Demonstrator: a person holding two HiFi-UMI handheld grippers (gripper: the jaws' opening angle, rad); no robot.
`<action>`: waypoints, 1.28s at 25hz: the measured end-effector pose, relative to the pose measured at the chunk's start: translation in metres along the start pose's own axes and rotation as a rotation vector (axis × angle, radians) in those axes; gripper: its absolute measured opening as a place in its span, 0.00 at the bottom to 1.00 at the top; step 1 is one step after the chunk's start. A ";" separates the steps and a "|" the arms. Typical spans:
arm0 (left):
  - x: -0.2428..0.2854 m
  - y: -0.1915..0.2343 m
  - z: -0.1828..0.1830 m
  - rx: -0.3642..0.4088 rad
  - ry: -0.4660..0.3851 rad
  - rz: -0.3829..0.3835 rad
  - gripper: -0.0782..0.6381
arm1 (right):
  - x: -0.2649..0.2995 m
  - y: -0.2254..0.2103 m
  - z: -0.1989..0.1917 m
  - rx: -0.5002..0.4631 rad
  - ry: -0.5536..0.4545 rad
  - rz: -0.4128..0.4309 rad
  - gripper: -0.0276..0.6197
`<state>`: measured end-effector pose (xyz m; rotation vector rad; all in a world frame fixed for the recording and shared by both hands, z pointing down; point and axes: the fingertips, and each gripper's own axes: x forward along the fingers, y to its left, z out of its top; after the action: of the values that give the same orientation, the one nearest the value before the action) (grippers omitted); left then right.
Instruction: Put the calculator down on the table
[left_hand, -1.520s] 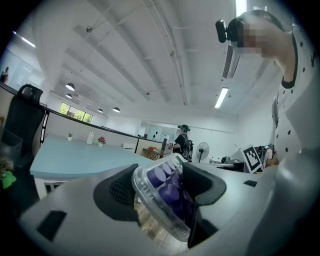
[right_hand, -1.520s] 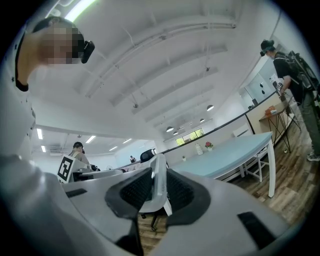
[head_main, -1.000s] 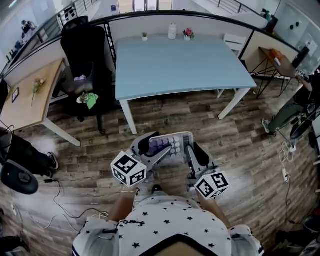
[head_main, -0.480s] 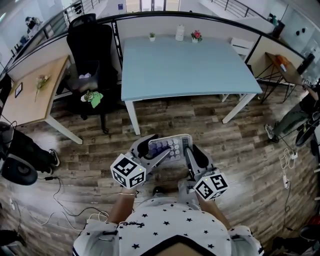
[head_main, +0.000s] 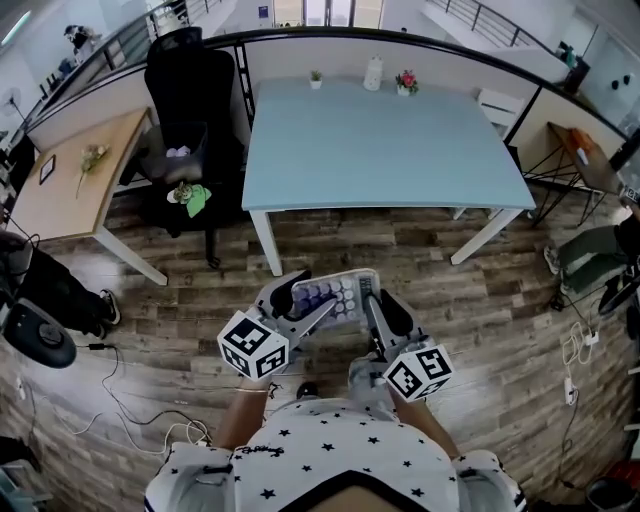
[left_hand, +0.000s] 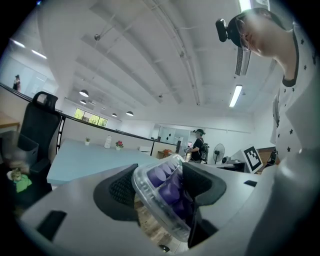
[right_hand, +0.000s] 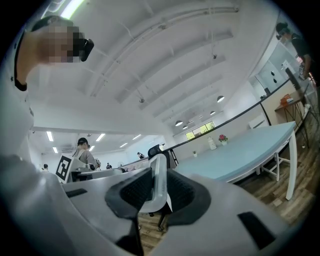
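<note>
A white calculator (head_main: 337, 296) with purple keys hangs over the wooden floor, short of the light blue table (head_main: 385, 150). My left gripper (head_main: 303, 301) is shut on its left end. My right gripper (head_main: 381, 306) is shut on its right edge. In the left gripper view the calculator (left_hand: 161, 176) sits tilted between the black pads of the left gripper (left_hand: 160, 192). In the right gripper view its thin white edge (right_hand: 159, 177) stands upright, pinched by the right gripper (right_hand: 157, 192). The table (right_hand: 240, 150) lies ahead to the right.
Two small potted plants (head_main: 405, 80) and a white bottle (head_main: 374, 72) stand on the table's far edge. To the left are a black office chair (head_main: 185, 110) and a wooden desk (head_main: 70, 190). Cables (head_main: 150, 420) lie on the floor. A seated person's legs (head_main: 590, 250) show at the right.
The table has drawn nearer in the head view as both grippers carry the calculator toward it. The grip on the calculator is unchanged.
</note>
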<state>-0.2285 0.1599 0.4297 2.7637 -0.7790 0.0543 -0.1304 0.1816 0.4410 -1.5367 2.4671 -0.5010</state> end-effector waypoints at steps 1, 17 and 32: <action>0.004 0.001 0.001 -0.001 -0.002 0.009 0.50 | 0.002 -0.004 0.002 0.000 0.002 0.008 0.17; 0.088 0.018 0.008 0.000 0.031 0.032 0.50 | 0.027 -0.084 0.025 0.038 0.003 0.018 0.17; 0.156 0.034 0.022 0.018 0.049 0.068 0.50 | 0.054 -0.147 0.051 0.062 -0.001 0.050 0.17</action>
<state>-0.1137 0.0473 0.4332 2.7411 -0.8634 0.1421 -0.0151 0.0649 0.4507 -1.4474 2.4588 -0.5629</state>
